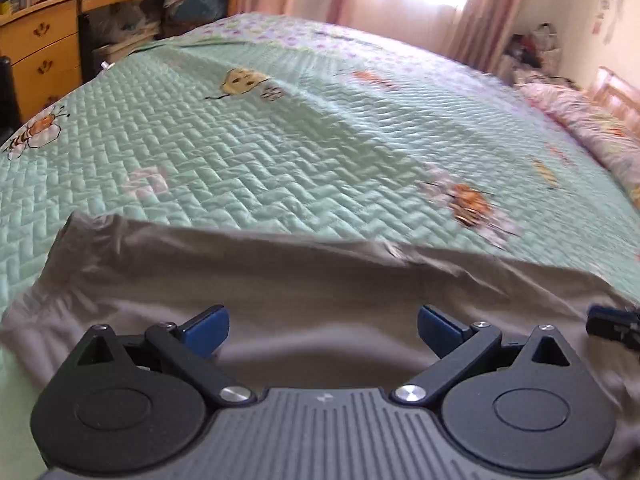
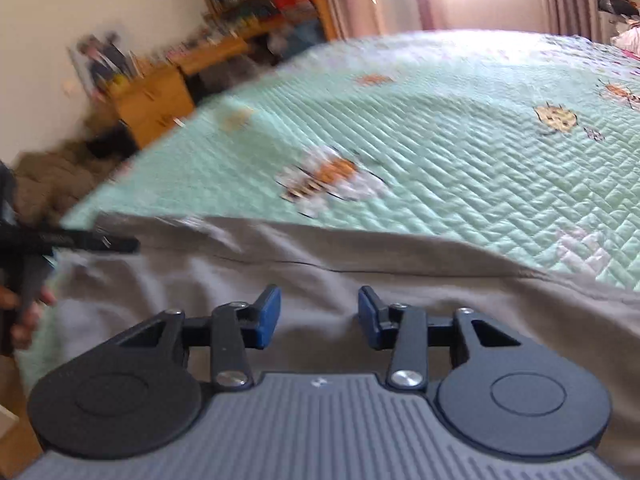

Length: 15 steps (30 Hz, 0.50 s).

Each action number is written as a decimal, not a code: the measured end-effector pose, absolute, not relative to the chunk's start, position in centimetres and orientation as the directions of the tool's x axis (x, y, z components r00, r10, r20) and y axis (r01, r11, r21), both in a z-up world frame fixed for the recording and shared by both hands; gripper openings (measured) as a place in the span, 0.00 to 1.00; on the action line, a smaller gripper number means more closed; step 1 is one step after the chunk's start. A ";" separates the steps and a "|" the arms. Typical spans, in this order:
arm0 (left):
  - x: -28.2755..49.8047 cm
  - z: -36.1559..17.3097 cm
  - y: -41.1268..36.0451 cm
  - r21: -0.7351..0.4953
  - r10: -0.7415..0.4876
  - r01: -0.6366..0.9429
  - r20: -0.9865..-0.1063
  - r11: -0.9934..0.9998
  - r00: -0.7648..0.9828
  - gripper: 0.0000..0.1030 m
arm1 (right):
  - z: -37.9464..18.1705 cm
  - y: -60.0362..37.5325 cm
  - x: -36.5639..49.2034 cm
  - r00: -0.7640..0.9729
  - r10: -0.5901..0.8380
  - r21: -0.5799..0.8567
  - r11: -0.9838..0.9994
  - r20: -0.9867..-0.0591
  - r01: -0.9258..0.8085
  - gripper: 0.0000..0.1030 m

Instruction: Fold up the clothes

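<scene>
- Sunlight is coming through pink curtains (image 1: 472, 4) behind a bed whose green quilt (image 1: 256, 152) is filling both views; a wooden desk (image 1: 44, 48) is standing off to one side.
- Left gripper (image 1: 323, 326) is hovering with its blue pads (image 1: 208, 326) wide apart, nothing between them, and grey cloth lying directly beneath.
- Right gripper (image 2: 319, 316) is holding its pads (image 2: 269, 316) apart too, more narrowly; no cloth is being pinched, though the fabric is sitting just under the tips.
- Grey garment (image 1: 280, 280) is lying flat on the near part of the quilt, its long axis running side to side across both views and its far edge forming a line just ahead of each gripper.
- In the left view the garment's gathered end (image 1: 80, 236) is bunching up at the far left, while the right gripper's tip (image 1: 612, 326) is peeking in at the right edge.
- In the right view the left gripper (image 2: 80, 242) is reaching in from the left, over the cloth's edge, with a hand (image 2: 24, 312) behind it.
- Judging by this, the two grippers are flanking the garment along its length, each nearest its own end, so the coming move is probably calling for both to drop onto the cloth in front of them and pinch an edge before folding.
- Both views are blurring, so fine wrinkles are hard to read.
</scene>
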<state>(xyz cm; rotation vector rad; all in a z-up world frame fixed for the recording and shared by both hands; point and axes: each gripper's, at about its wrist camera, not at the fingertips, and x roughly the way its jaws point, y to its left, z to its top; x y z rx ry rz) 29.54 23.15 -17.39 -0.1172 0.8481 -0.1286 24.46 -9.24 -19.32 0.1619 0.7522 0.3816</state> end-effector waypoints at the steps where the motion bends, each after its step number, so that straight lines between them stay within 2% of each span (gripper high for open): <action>1: 30.4 -17.8 23.0 -0.134 -0.137 0.055 -0.750 0.989 0.647 0.98 | -19.9 -9.2 25.3 0.647 0.378 0.269 0.926 -0.662 -0.265 0.30; 7: 33.0 -19.6 22.2 -0.017 -0.042 0.047 -0.785 0.999 0.618 0.99 | -20.7 -10.3 27.1 0.637 0.412 0.341 0.909 -0.651 -0.240 0.27; 12: 32.1 -18.5 22.3 -0.031 -0.043 0.029 -0.776 0.999 0.629 0.98 | -19.0 -10.9 25.2 0.671 0.430 0.363 0.898 -0.604 -0.249 0.29; 15: 31.2 -18.0 22.0 0.002 -0.014 0.025 -0.769 1.000 0.639 0.98 | -18.5 -11.2 24.5 0.694 0.417 0.344 0.904 -0.587 -0.252 0.30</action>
